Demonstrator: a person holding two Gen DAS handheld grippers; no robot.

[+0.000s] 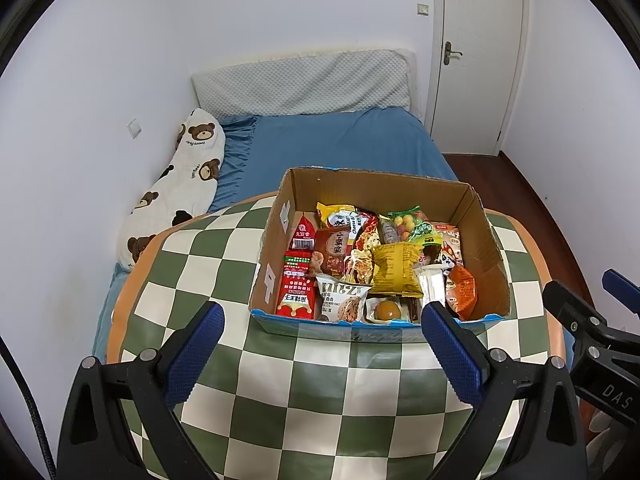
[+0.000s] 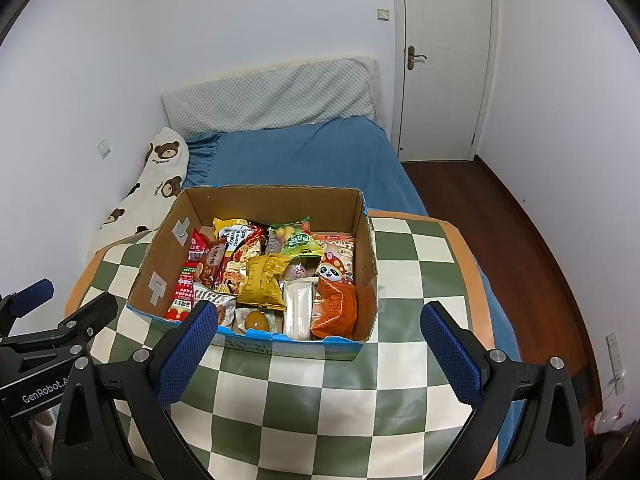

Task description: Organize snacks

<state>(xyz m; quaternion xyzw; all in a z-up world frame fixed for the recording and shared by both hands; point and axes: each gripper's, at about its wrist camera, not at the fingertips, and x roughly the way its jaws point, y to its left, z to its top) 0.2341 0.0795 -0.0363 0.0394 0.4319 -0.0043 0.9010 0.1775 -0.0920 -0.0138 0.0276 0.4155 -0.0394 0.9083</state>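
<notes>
A cardboard box [image 1: 486, 256] of snacks stands on a desk [image 1: 320, 400] covered in a green-and-cream checked cloth, with a blue-sheeted bed [image 1: 340, 144] behind it. The box's top is open; its long axis runs left to right across both views, its shorter axis pointing away toward the bed. Inside, packets lie packed flat and overlapping. A red sachet [image 1: 295, 296] sits against the left wall, its long axis running from the near wall toward the far wall. A yellow bag [image 1: 394, 270] lies near the centre. A clear-wrapped silver packet [image 2: 298, 308] lies lengthwise from the near wall inward, just beside an orange bag [image 2: 335, 308] in the near right corner. A panda-print packet [image 2: 336, 260] lies behind the orange bag, and a green pouch of round sweets [image 2: 298, 240] lies toward the far wall.

The left gripper [image 1: 320, 344] hovers above the desk in front of the box's near wall, its blue-padded fingers [image 1: 196, 348] spread wide and holding nothing. The right gripper [image 2: 320, 344] hovers likewise before the near right part of the box, fingers [image 2: 452, 356] spread wide and empty. A bear-print pillow [image 1: 180, 184] rests along the left wall.
</notes>
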